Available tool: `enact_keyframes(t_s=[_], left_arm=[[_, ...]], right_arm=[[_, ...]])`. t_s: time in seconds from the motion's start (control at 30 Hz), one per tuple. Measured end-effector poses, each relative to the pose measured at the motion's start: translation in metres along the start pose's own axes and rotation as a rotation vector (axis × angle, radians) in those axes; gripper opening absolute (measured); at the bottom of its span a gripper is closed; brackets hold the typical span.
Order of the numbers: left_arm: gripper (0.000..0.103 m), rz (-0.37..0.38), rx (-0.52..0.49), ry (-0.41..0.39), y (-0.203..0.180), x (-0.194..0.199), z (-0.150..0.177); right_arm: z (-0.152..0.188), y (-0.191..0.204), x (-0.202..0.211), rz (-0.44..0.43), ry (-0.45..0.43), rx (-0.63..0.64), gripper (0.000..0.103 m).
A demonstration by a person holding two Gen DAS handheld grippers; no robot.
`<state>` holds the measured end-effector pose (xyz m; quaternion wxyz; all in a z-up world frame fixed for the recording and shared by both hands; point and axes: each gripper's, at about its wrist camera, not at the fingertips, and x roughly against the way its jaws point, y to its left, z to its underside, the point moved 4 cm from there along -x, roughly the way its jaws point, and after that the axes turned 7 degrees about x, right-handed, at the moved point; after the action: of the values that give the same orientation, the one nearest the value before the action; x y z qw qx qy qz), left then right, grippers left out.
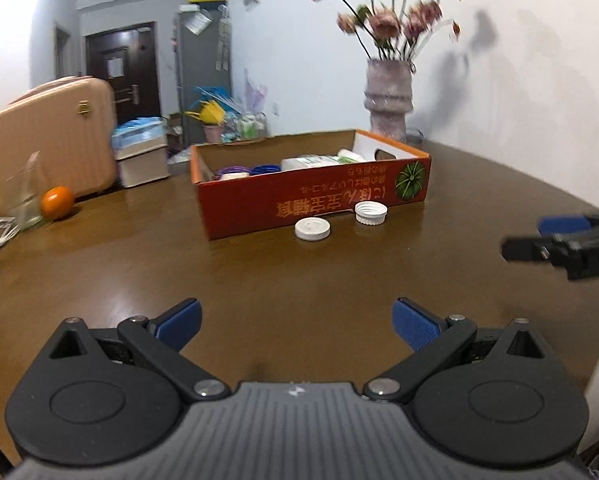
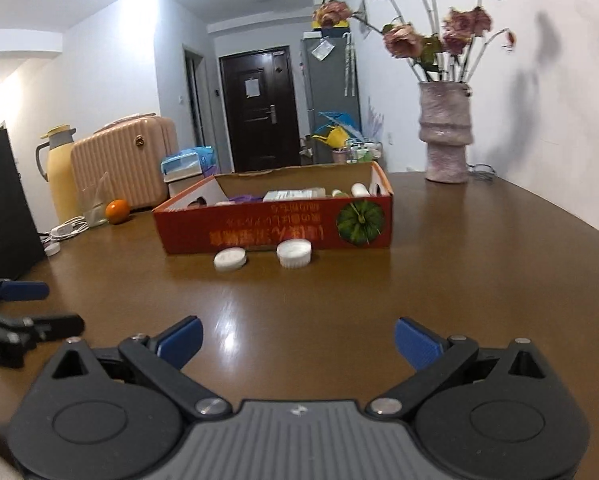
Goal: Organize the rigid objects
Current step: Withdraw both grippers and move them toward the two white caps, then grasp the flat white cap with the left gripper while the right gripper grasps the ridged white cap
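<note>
Two white lids lie on the brown table just in front of a red cardboard box (image 1: 311,202) (image 2: 275,228): a flat lid (image 1: 312,229) (image 2: 230,259) on the left and a ribbed cap (image 1: 371,213) (image 2: 294,253) on the right. The box holds several small items, among them white packages and purple and blue rings. My left gripper (image 1: 297,326) is open and empty, well short of the lids. My right gripper (image 2: 298,344) is open and empty, also short of them. Each gripper shows at the edge of the other's view.
A vase of dried flowers (image 1: 388,100) (image 2: 445,132) stands behind the box on the right. An orange (image 1: 57,202) (image 2: 117,211), a glass, white cables, a pink suitcase (image 1: 47,148) (image 2: 125,160) and a yellow thermos (image 2: 57,168) are at the far left.
</note>
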<state>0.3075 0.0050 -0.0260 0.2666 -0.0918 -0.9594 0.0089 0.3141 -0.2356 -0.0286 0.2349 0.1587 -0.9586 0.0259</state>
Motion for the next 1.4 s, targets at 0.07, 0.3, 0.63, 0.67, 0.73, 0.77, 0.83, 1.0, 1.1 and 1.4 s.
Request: enact_keyframes(t_s=[0.07, 0.3, 0.63, 0.67, 0.73, 0.77, 0.83, 1.0, 1.1, 1.4], left_arm=[[0.103, 0.002, -0.008, 0.026, 0.000, -0.025, -0.014], [0.103, 0.009, -0.034, 0.044, -0.003, -0.095, -0.052], [0.075, 0.130, 0.011, 0.191, -0.008, -0.174, -0.062], [0.072, 0.130, 0.019, 0.200, -0.008, -0.180, -0.062], [0.066, 0.135, 0.028, 0.202, -0.007, -0.186, -0.062], [0.063, 0.131, 0.020, 0.191, -0.007, -0.187, -0.062], [0.054, 0.127, 0.014, 0.183, -0.007, -0.190, -0.063], [0.040, 0.127, -0.013, 0.171, -0.008, -0.190, -0.063], [0.040, 0.132, -0.025, 0.173, -0.011, -0.186, -0.062], [0.040, 0.113, -0.036, 0.075, -0.015, -0.110, -0.075]], right_arm=[[-0.018, -0.005, -0.027, -0.011, 0.015, 0.032, 0.094], [-0.060, 0.005, -0.118, -0.040, 0.065, 0.230, 0.084], [-0.069, 0.000, -0.187, -0.113, 0.185, 0.244, 0.059], [-0.068, -0.002, -0.189, -0.118, 0.187, 0.241, 0.054], [-0.068, -0.003, -0.194, -0.131, 0.190, 0.225, 0.051], [-0.067, -0.004, -0.197, -0.137, 0.193, 0.221, 0.050], [-0.065, -0.005, -0.203, -0.145, 0.203, 0.219, 0.045], [-0.063, -0.005, -0.207, -0.158, 0.205, 0.212, 0.039], [-0.064, -0.004, -0.203, -0.154, 0.199, 0.210, 0.039], [-0.082, 0.000, -0.140, -0.119, 0.123, 0.220, 0.039]])
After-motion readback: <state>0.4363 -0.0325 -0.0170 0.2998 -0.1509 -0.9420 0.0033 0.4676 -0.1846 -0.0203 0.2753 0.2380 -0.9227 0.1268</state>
